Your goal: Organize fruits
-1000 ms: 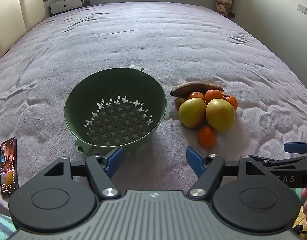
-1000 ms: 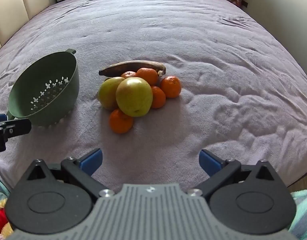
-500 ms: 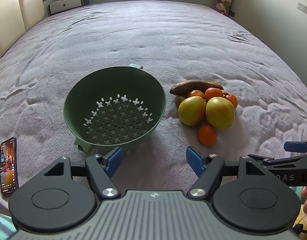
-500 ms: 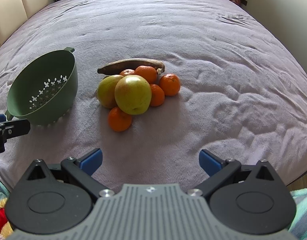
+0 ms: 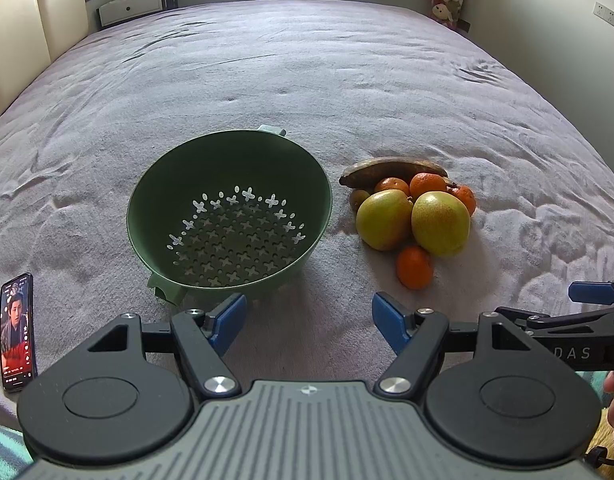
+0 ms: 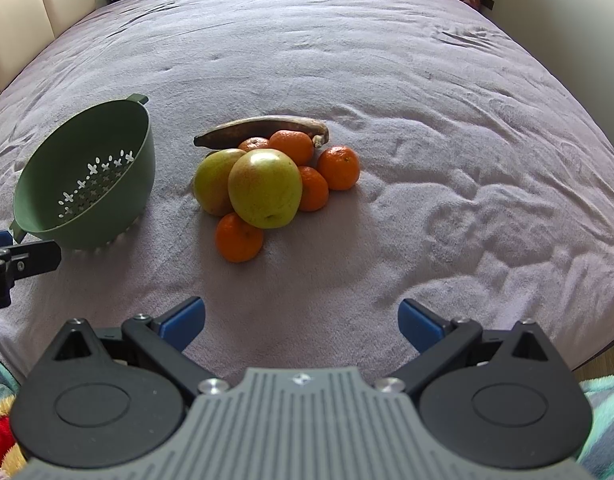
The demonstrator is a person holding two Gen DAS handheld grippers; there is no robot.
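Nearing the fruit pile (image 6: 267,176) just right of the empty colander (image 5: 231,216), the right gripper (image 6: 301,320) has crept a little closer while the left gripper (image 5: 309,320) hovers, both spread wide, nothing yet picked.

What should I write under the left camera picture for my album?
Open left tool waits before an empty green colander, with a fruit pile beside it on the bed.

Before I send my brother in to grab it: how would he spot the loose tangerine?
On the purple bedspread, right of the green colander, lies a fruit pile. The loose tangerine sits at the pile's near edge, below the two big yellow-green apples, while the other tangerines cluster behind by the brown banana.
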